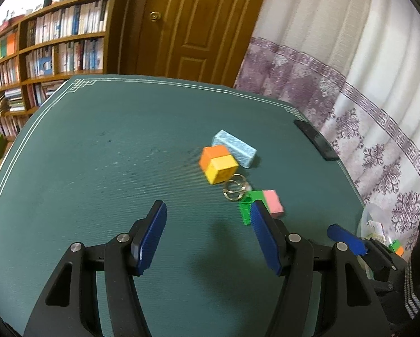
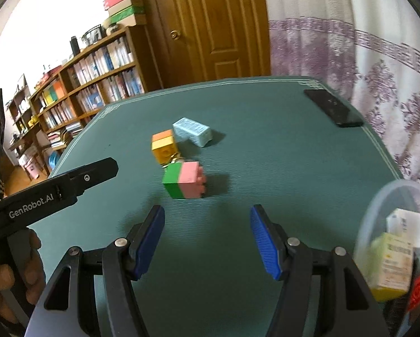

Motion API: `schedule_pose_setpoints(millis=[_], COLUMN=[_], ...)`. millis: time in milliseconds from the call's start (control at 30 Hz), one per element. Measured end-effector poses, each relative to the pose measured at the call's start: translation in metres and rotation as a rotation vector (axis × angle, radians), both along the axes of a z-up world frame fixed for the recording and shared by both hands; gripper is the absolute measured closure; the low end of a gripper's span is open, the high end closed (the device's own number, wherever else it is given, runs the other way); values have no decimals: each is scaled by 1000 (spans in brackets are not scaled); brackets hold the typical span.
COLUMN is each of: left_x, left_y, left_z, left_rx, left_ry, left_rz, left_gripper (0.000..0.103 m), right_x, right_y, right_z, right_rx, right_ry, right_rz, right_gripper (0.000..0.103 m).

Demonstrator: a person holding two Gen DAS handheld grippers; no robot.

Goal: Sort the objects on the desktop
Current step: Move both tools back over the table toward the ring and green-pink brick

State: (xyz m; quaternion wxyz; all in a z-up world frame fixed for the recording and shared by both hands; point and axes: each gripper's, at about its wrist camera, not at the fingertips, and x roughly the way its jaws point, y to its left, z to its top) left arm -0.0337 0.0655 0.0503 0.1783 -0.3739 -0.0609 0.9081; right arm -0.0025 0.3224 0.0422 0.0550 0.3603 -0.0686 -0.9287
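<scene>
Near frame centre, the key rings [image 1: 234, 188] touch the orange-yellow block [image 1: 218, 167] and green-pink block [image 2: 184, 179]; either empty, spread gripper, left [image 1: 207, 237] or right [image 2: 207, 238], could drag them along

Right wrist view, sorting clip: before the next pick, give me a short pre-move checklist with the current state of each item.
1. Right claw empty, blue pads apart: ok.
2. Left claw empty, pads apart: ok.
3. Green-and-pink plastic brick block lies free on the green ribbed table mat, just ahead of the right claw: ok.
4. Metal key rings lie between that block and the orange-and-yellow brick block; whether they touch or hook either: cannot tell.
5. Clear plastic tub at the right, already holding small boxes, open top reachable: ok.
6. Black phone at the mat's far right edge, clear of the blocks: ok.
</scene>
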Motion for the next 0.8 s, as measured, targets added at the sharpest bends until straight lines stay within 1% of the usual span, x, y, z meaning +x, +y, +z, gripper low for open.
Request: schedule_pose_setpoints(millis=[233,433,567,633,733,767,800], left_x=[-10,-17,-24,-27,-31,-32,-33], left_y=[-13,-12,-8,-4,7,12,16], left_z=[-5,-2,1,2,2,1,1], left_rx=[12,-22,-29,-30,-28,-30,-32], left_ry=[-18,-10,-4,-4,-11,-13,-15], left_rz=[29,26,20,12,-13,-23,-31], left_gripper=[37,37,37,37,37,37,37], right_x=[-22,-45,-56,-61,-68,-69,-71], right_y=[-21,-28,-29,-30,-30,-30,-29], right_z=[-5,-13,-19,-22,-26,-28,-30], right_rx=[15,11,10,5,4,5,2], right_ry=[-14,-39,-52,-56,-65,-71,-77], right_rz=[38,40,35,36,46,47,49], right_gripper=[35,35,36,39,48,53,53])
